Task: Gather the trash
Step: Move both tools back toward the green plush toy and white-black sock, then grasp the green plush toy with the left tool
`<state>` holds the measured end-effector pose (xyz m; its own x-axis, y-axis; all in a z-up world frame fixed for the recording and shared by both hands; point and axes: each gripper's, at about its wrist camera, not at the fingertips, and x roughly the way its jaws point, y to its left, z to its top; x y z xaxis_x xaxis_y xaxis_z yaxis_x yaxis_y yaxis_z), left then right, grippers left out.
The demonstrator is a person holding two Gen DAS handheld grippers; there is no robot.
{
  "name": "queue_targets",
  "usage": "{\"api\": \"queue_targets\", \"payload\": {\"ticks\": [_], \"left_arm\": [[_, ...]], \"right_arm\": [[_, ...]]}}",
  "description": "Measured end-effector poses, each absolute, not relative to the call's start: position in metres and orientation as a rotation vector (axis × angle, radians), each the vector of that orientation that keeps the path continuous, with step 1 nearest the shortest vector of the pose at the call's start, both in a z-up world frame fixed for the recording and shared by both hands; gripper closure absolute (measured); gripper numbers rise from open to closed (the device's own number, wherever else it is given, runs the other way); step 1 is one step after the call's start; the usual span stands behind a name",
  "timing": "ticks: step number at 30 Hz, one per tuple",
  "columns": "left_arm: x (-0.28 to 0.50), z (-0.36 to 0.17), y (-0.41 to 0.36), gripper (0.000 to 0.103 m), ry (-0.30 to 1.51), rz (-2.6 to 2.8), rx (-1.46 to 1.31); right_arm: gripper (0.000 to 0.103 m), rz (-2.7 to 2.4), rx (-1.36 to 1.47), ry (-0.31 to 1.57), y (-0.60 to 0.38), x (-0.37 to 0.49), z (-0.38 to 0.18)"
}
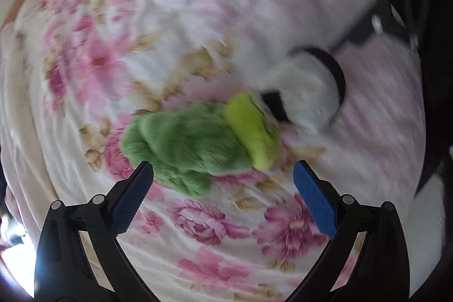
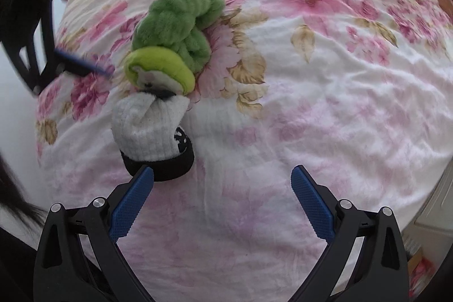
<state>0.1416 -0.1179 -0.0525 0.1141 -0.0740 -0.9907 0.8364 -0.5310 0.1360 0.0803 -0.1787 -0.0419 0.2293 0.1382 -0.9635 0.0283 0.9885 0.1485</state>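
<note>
Both cameras sit just behind their own blue-padded fingers and look steeply down at close range onto the white bedsheet printed with pink flowers. The left wrist view has the fuzzy green plush toy nearest, with the rolled white sock with a black cuff beyond it. The right wrist view faces from the opposite end, sock nearest, plush toy farther. Each view catches the other gripper at its top edge.
</note>
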Motion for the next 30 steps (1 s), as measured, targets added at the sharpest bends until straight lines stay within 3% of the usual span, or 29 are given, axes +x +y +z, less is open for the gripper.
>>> {"api": "queue_targets", "payload": {"ticks": [4, 25, 30], "left_arm": [[0.138, -0.065, -0.112, 0.006, 0.769, -1.574, 1.731], [0.125, -0.092, -0.145, 0.006, 0.321, -1.815, 1.827], [0.123, -0.087, -0.163, 0.006, 0.369, -1.842, 1.849]], "right_arm": [[0.01, -0.004, 0.187, 1.316, -0.175, 0.078, -0.033], [0.01, -0.355, 0.324, 1.253, -0.143, 0.047, -0.032], [0.01, -0.372, 0.381, 1.244, -0.141, 0.039, -0.037]]}}
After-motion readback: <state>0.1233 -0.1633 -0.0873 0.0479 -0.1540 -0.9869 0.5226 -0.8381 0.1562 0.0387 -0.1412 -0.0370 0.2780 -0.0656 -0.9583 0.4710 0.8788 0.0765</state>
